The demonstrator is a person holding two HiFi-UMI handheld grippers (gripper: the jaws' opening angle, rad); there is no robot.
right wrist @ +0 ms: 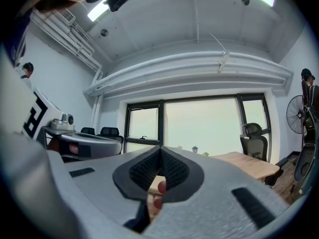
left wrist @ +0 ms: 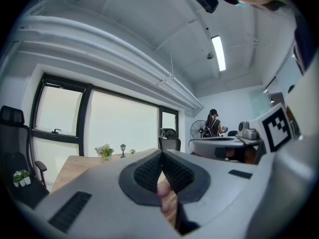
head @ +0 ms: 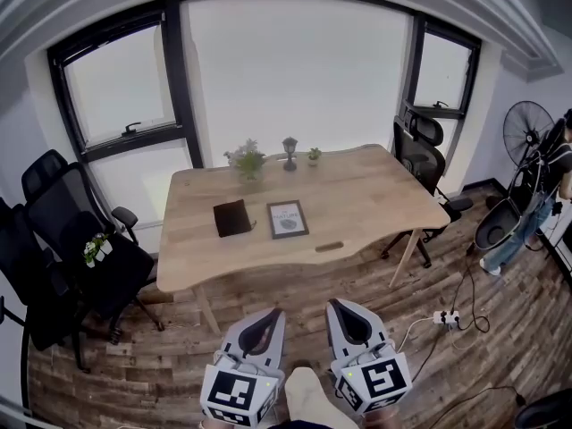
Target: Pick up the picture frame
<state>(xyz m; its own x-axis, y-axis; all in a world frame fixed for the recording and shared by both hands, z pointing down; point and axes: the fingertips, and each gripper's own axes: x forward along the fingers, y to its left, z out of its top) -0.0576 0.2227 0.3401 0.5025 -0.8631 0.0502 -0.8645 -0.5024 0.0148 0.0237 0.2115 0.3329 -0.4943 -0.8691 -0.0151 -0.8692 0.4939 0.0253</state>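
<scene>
At the bottom of the head view, the left hand-held gripper [head: 271, 316] and the right hand-held gripper [head: 337, 306] sit side by side, each grey with a black-and-white marker cube at its rear. Both point level toward the table and hang over the dark wooden plank floor [head: 179, 365], well short of the table's near edge. In the left gripper view, the left hand-held gripper [left wrist: 162, 157] has its black ribbed pads pressed together with nothing between them. The right gripper view shows the right hand-held gripper [right wrist: 160, 152] closed and empty in the same way. Neither touches anything. A white power strip [head: 444, 318] with its cable lies on the floor to the right. Beyond stands the light wooden table [head: 384, 195]. The dark-rimmed rectangular picture frame [head: 287, 219] lies flat near its middle, just right of a flat black square notebook [head: 232, 217]. A small dark oblong object [head: 329, 247] rests closer to the near edge. Along the far edge stand a leafy green potted plant [head: 248, 161], a small grey lantern-shaped ornament [head: 290, 151] and a tiny green plant [head: 314, 155]. Black mesh office chairs [head: 80, 239] stand to the left of the table. Behind it, large black-framed windows [head: 295, 70] fill the wall.
</scene>
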